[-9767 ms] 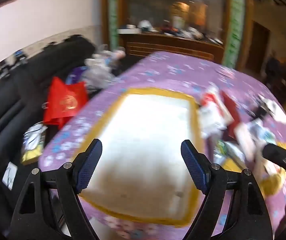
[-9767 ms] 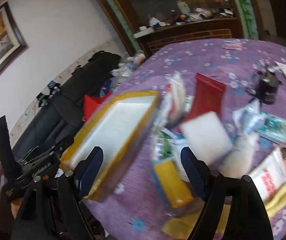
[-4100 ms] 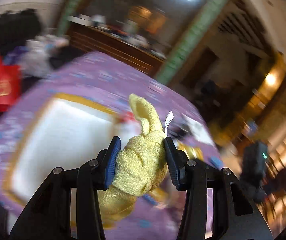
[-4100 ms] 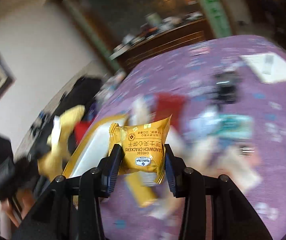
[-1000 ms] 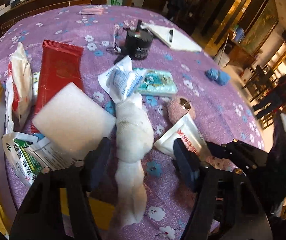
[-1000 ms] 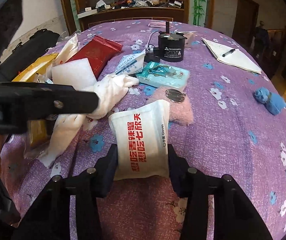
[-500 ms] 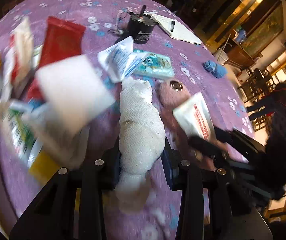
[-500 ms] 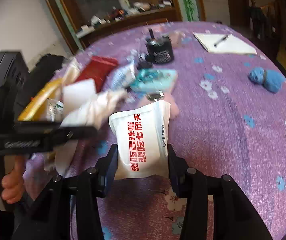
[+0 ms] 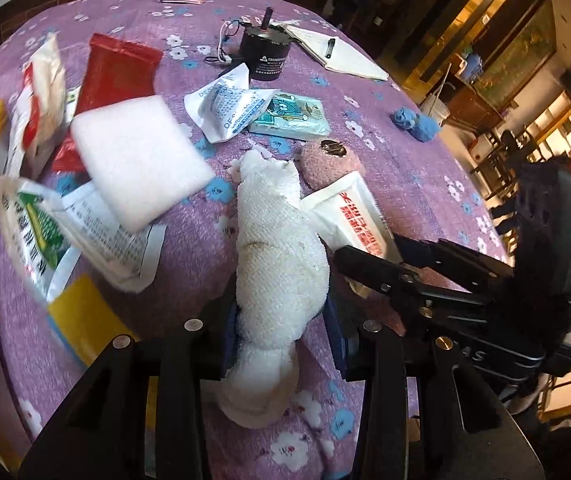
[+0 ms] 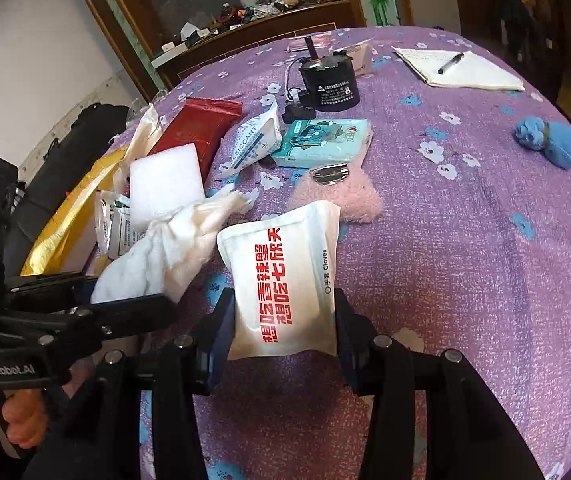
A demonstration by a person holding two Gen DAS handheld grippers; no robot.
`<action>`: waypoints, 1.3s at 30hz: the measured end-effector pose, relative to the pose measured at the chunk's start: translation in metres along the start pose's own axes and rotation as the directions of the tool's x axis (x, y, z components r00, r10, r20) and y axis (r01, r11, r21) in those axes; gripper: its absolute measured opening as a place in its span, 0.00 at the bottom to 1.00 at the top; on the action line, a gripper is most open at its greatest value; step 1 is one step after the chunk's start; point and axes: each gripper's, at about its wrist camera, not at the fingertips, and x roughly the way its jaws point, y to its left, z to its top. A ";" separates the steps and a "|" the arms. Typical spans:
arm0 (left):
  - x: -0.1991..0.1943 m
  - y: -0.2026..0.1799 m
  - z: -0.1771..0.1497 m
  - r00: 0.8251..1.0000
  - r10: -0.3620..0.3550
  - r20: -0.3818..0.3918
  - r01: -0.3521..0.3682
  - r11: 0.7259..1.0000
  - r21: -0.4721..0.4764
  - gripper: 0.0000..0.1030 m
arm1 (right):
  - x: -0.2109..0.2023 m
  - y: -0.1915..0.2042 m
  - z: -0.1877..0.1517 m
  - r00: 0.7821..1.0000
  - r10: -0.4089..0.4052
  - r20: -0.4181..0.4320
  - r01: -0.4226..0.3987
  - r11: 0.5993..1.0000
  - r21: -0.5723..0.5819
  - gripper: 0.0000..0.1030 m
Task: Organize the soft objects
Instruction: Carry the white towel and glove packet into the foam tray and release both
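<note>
Fingers of the left gripper (image 9: 281,332) are clamped on the white towel (image 9: 277,256), gripping its lower middle. Long axis of the towel runs straight ahead of the fingers; one end hangs below them toward the purple flowered desk (image 9: 417,184), the other points away. Towel pads are largely hidden by the cloth.

Fingers of the right gripper (image 10: 283,332) are clamped on the white glove packet (image 10: 285,276) at its near end. Packet stands upright with its long axis pointing away from the fingers; red print runs along that axis. Its bottom edge is cut off behind the fingers.

Just beyond the packet lies a pink fuzzy pouch (image 10: 341,196), partly covered by the packet in the left view. Left of the fingers lie a white foam pad (image 10: 165,184), a red packet (image 10: 197,128) and printed bags, overlapping. A yellow-rimmed tray (image 10: 69,208) at far left is cut off. Farther ahead: a teal tissue pack (image 10: 325,140), a black cylinder (image 10: 329,84), a notebook (image 10: 461,68). To the far right sits a blue cloth bundle (image 10: 553,140).
</note>
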 end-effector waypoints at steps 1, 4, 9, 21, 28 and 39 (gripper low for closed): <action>0.006 0.000 0.001 1.000 0.020 -0.005 -0.020 1.000 0.009 0.35 | -0.001 -0.001 0.001 1.000 -0.004 0.000 0.004 1.000 0.003 0.45; 0.014 0.002 0.000 1.000 0.028 0.003 -0.028 1.000 0.008 0.34 | -0.001 -0.005 0.001 1.000 -0.012 0.002 0.012 1.000 0.017 0.45; -0.009 0.005 -0.006 0.998 -0.041 0.051 0.043 0.999 -0.032 0.34 | -0.012 -0.008 0.002 0.999 -0.014 0.030 0.012 0.999 0.049 0.45; -0.144 0.085 -0.029 0.939 -0.070 0.336 0.164 0.952 -0.260 0.34 | -0.025 0.056 0.034 0.981 0.174 0.086 -0.175 0.985 0.006 0.45; -0.206 0.146 -0.044 0.899 0.074 0.432 0.103 0.923 -0.371 0.34 | 0.004 0.154 0.052 0.945 0.327 0.001 -0.323 0.936 -0.139 0.45; -0.223 0.246 -0.043 0.875 0.182 0.449 0.077 0.863 -0.499 0.34 | 0.054 0.236 0.077 0.927 0.367 -0.079 -0.375 0.902 -0.215 0.44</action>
